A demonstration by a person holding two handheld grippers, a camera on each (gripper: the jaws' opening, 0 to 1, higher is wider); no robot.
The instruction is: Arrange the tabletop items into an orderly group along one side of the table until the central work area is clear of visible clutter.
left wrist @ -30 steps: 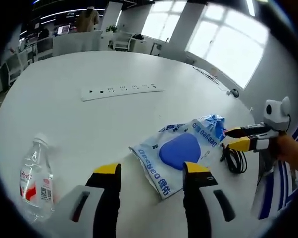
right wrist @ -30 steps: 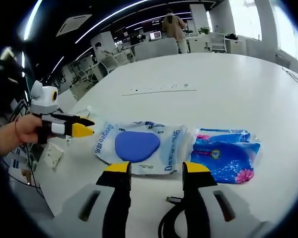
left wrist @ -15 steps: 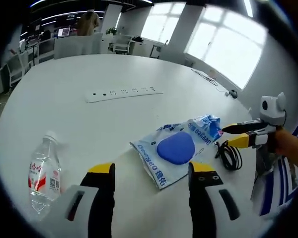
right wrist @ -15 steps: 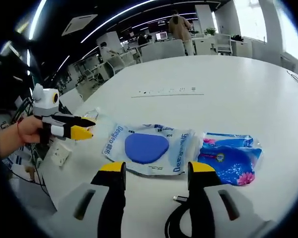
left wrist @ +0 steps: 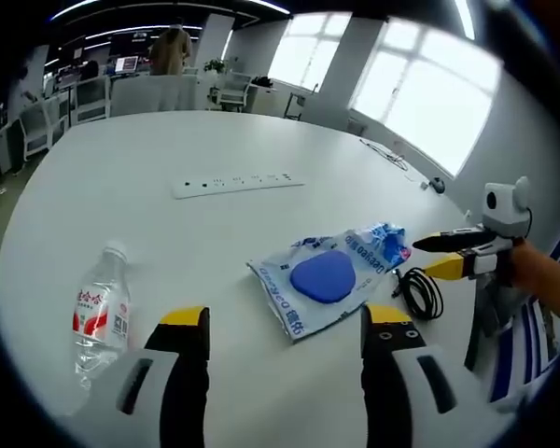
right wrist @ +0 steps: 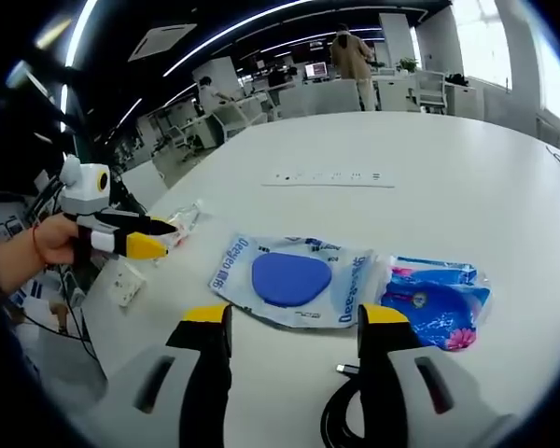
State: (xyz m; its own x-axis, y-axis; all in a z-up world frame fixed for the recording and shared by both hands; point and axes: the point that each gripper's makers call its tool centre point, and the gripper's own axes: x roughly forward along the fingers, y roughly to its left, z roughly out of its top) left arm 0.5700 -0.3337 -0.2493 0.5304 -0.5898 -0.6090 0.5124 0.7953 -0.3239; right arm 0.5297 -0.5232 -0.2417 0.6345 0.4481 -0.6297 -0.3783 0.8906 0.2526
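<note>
A white packet with a blue oval (left wrist: 322, 278) (right wrist: 294, 278) lies flat on the white table (left wrist: 168, 224). A blue tissue packet (left wrist: 389, 245) (right wrist: 434, 303) touches one end of it. A coiled black cable (left wrist: 420, 291) (right wrist: 341, 420) lies just beside them. A clear water bottle with a red label (left wrist: 98, 313) (right wrist: 182, 219) lies on its side, apart from the packets. My left gripper (left wrist: 285, 327) (right wrist: 135, 238) hovers open between bottle and packets, holding nothing. My right gripper (right wrist: 292, 322) (left wrist: 453, 254) stands open over the cable, short of the packets.
A long white power strip (left wrist: 238, 183) (right wrist: 331, 177) lies farther out on the table. The table's curved edge runs close behind both grippers. Office desks, chairs and a standing person are in the background, with bright windows (left wrist: 420, 93) to one side.
Both views have drawn back a little, so the packets and bottle look smaller and farther off. The things on the table lie as before, and both grippers stay open.
</note>
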